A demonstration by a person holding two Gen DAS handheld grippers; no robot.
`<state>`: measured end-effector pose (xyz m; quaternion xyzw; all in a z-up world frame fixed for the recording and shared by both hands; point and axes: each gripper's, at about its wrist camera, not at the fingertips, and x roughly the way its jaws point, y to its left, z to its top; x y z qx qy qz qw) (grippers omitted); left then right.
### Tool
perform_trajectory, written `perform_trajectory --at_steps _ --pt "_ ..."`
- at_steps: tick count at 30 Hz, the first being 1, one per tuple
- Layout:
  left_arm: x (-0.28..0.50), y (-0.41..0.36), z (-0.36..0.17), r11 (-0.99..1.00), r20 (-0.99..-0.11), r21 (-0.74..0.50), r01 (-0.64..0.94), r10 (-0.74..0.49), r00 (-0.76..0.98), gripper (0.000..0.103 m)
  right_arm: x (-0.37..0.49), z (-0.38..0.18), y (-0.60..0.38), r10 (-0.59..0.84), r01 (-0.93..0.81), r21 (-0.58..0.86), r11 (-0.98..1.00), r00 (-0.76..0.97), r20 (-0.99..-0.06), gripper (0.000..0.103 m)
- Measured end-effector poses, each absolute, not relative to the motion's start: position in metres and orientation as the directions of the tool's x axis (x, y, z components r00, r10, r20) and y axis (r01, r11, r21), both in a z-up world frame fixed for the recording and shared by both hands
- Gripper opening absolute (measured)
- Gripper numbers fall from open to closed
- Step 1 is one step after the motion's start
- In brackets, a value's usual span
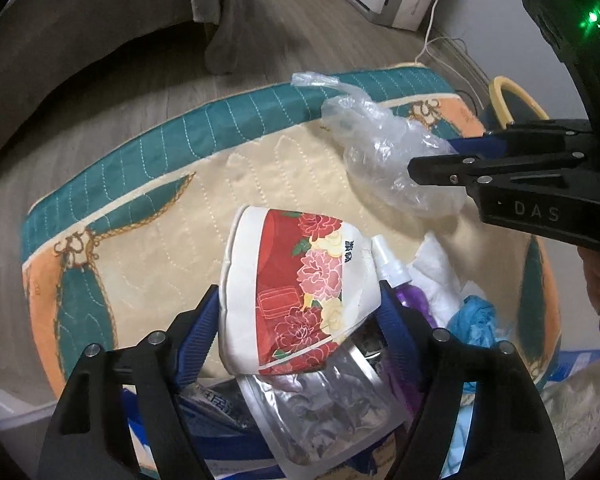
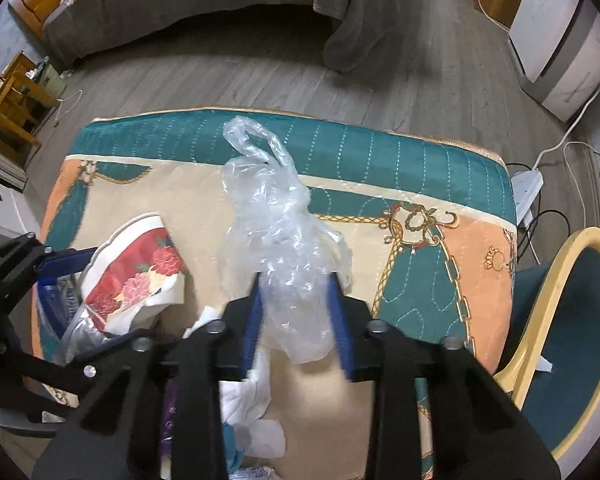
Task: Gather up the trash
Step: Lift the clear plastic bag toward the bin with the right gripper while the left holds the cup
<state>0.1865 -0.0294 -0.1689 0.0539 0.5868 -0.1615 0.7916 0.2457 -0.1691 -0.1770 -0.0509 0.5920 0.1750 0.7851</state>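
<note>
Left wrist view: your left claw [image 1: 300,304] straddles the crushed paper cup printed with red and pink flowers [image 1: 292,292], which lies on its side on the quilted teal, cream and orange cushion [image 1: 140,184]. The blue pads sit against the cup's two flanks, so you appear clamped on it, though the jaws stand fairly wide. The cup is already dented; squeeze harder and it may fold and slide out, or the hold may catch the silver foil pouch [image 1: 320,408] lying just under the cup on the near side. The purple spray bottle with a white nozzle [image 1: 404,284] touches the cup's right side and could be dragged along. Your right claw [image 1: 432,160] shows to the upper right of the cup, at the crumpled clear plastic bag [image 1: 384,148].

Right wrist view: the right claw [image 2: 296,304] is closed narrow on the lower part of the clear bag [image 2: 272,216], to the right of the cup [image 2: 136,276]. Only thin film is pinched, so the bag may slip free or stretch when you lift. White tissue [image 2: 248,384] lies just below the bag and may snag.
</note>
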Motion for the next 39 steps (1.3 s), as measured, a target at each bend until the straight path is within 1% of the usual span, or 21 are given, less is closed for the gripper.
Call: perform_trajectory --at_steps 2,4,9,14,20,24,26,32,36,39 --pt "0.184 -0.030 -0.164 0.943 -0.942 -0.096 0.319 -0.190 0.278 0.076 0.242 -0.170 -0.170 0.223 -0.339 0.129 0.932 0.253 -0.942 0.021" --pt "0.181 -0.031 -0.158 0.943 -0.936 -0.094 0.319 -0.193 0.295 0.076 0.239 -0.162 -0.173 0.234 -0.339 0.137 0.931 0.265 -0.935 0.019" --pt "0.174 -0.031 -0.137 0.949 -0.909 -0.062 0.308 -0.182 0.375 0.076 0.229 -0.141 -0.181 0.240 -0.336 0.128 0.933 0.317 -0.918 0.019" --pt "0.165 -0.031 -0.110 0.956 -0.870 -0.062 0.287 -0.193 0.453 0.076 0.217 -0.122 -0.196 0.213 -0.314 0.095 0.945 0.366 -0.906 0.019" --pt "0.146 -0.038 -0.083 0.959 -0.829 -0.013 0.282 -0.169 0.533 0.076 0.193 -0.091 -0.219 0.167 -0.211 0.082 0.974 0.420 -0.892 0.019" --pt "0.136 -0.040 -0.061 0.965 -0.792 -0.043 0.259 -0.191 0.580 0.076 0.174 -0.067 -0.237 0.149 -0.119 0.104 0.987 0.478 -0.865 0.019" --pt "0.130 -0.044 -0.053 0.965 -0.775 -0.046 0.259 -0.199 0.601 0.076 0.163 -0.060 -0.246 0.112 -0.070 0.089 0.994 0.498 -0.860 0.019" --pt "0.118 -0.068 -0.046 0.961 -0.757 -0.015 0.275 -0.190 0.625 0.076 0.135 -0.044 -0.278 0.091 0.011 0.113 0.994 0.526 -0.846 0.019" --pt "0.115 -0.084 -0.042 0.956 -0.744 -0.022 0.294 -0.212 0.633 0.076 0.123 -0.037 -0.296 0.075 0.063 0.129 0.990 0.541 -0.838 0.019" --pt "0.110 -0.099 -0.037 0.948 -0.733 -0.017 0.319 -0.229 0.641 0.076 0.116 -0.030 -0.302 0.023 0.084 0.086 0.993 0.566 -0.824 0.019"
